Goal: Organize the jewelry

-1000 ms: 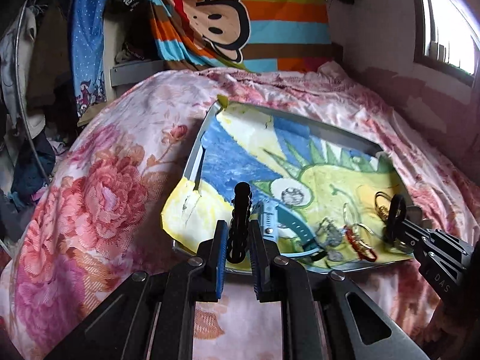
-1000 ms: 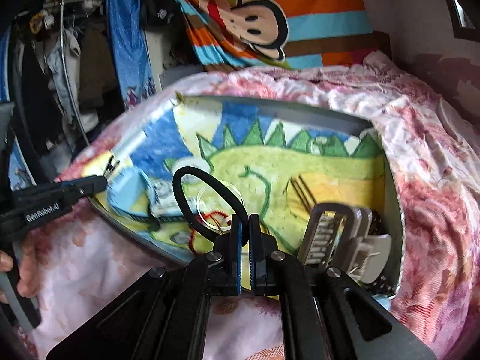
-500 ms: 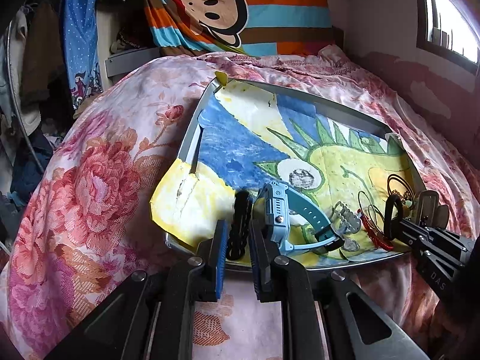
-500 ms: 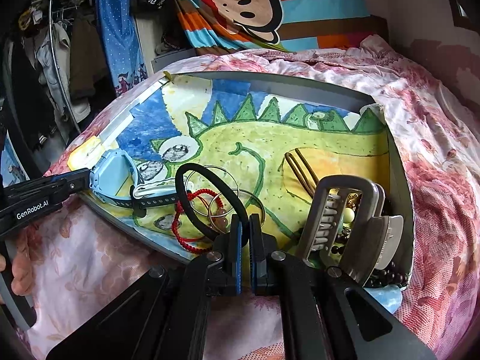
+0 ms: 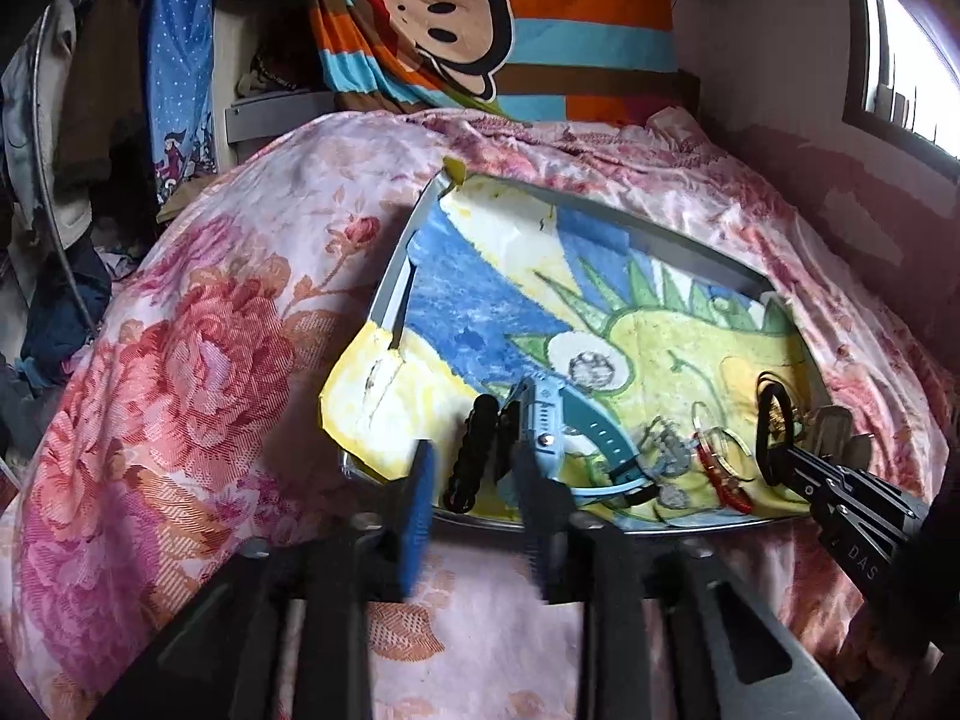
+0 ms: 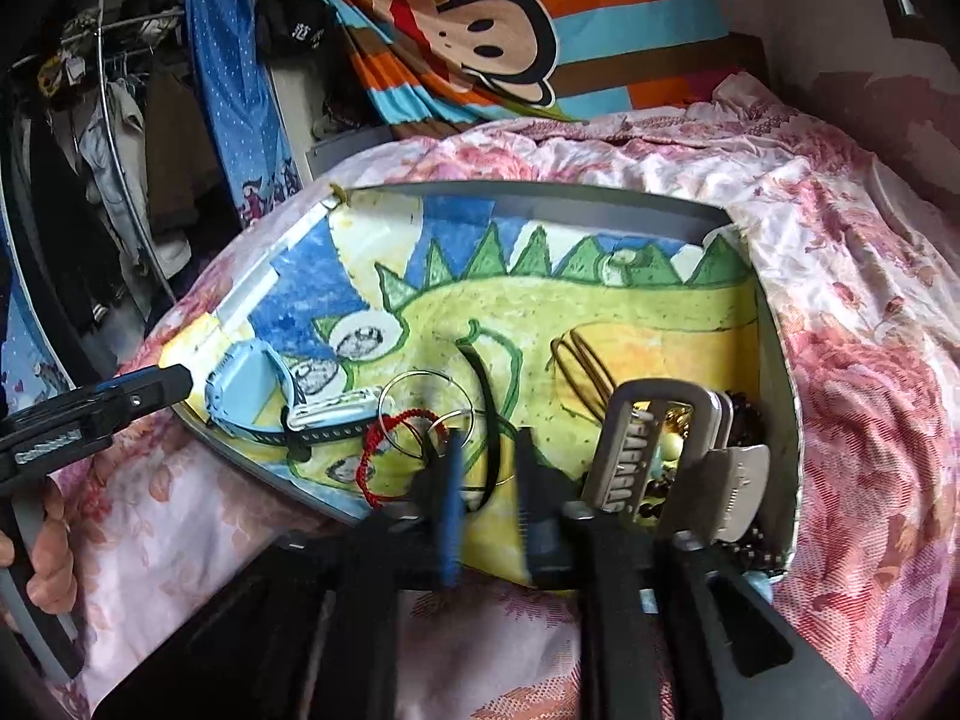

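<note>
Jaws Parting Over the Tray's Near Edge

Left gripper [image 5: 474, 474] was opening, its jaws apart, with the black beaded bracelet [image 5: 472, 456] standing loose between them, no pad pressing it. Right gripper [image 6: 487, 480] was opening too, the black hair tie [image 6: 489, 420] slack in its gap. A second earlier both were clamped shut on those pieces. Both items lay at the near rim of the metal tray [image 5: 390, 294], beside the blue watch [image 6: 246, 384] and red cord bracelet [image 6: 384, 450]. Risk, as I judged it: the bracelet could topple over the low rim onto the floral bedspread [image 5: 180, 360], or the tie snag a pad on withdrawal.
</note>
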The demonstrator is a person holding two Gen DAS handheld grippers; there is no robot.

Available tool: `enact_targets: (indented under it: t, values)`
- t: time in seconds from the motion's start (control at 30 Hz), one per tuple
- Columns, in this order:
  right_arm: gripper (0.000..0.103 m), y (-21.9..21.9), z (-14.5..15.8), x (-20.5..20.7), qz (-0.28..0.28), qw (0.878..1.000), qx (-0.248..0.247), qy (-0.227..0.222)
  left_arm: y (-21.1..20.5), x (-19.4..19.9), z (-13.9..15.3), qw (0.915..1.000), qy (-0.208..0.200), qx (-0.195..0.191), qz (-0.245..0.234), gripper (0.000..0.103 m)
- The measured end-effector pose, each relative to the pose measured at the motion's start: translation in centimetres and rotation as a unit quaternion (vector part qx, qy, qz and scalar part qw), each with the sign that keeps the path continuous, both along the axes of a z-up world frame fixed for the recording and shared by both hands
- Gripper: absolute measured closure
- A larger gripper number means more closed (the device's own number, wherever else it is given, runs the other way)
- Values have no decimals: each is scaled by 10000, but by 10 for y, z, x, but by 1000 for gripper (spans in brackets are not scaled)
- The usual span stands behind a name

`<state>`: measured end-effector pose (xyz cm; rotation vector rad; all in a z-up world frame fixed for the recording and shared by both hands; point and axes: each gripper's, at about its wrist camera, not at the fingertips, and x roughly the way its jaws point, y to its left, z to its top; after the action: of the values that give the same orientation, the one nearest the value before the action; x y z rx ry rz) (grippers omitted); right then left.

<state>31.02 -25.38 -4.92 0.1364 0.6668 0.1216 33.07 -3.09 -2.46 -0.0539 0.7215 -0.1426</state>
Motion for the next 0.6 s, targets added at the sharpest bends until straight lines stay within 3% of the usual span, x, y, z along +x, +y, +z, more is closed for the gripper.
enact_targets:
  t: [0.03, 0.1, 0.2, 0.23, 0.33, 0.4, 0.6]
  values:
    - [71, 1, 2, -2, -9, 10000, -21, -54, 1, -3, 3, 10000, -55, -48, 11, 61]
    - [69, 2, 5, -4, -11, 9999, -60, -114, 4, -8, 8, 9997, -155, -153, 54, 48]
    - [69, 0, 11, -9, -23, 9997, -52, -224, 10, -14, 14, 9991, -213, -342, 141, 46]
    - [65, -1, 14, -12, -41, 9996, -41, -283, 11, -16, 16, 9989, -219, -395, 157, 45]
    - [48, -5, 26, -24, -148, 9983, -7, -559, 13, -23, 20, 9982, -348, -438, 231, 26]
    - [43, -8, 35, -34, -204, 9969, 26, -755, 12, -30, 24, 9975, -499, -420, 273, 17]
    - [22, -10, 65, -66, -285, 9905, -33, -1344, 13, -52, 40, 9938, -909, -531, 366, 4]
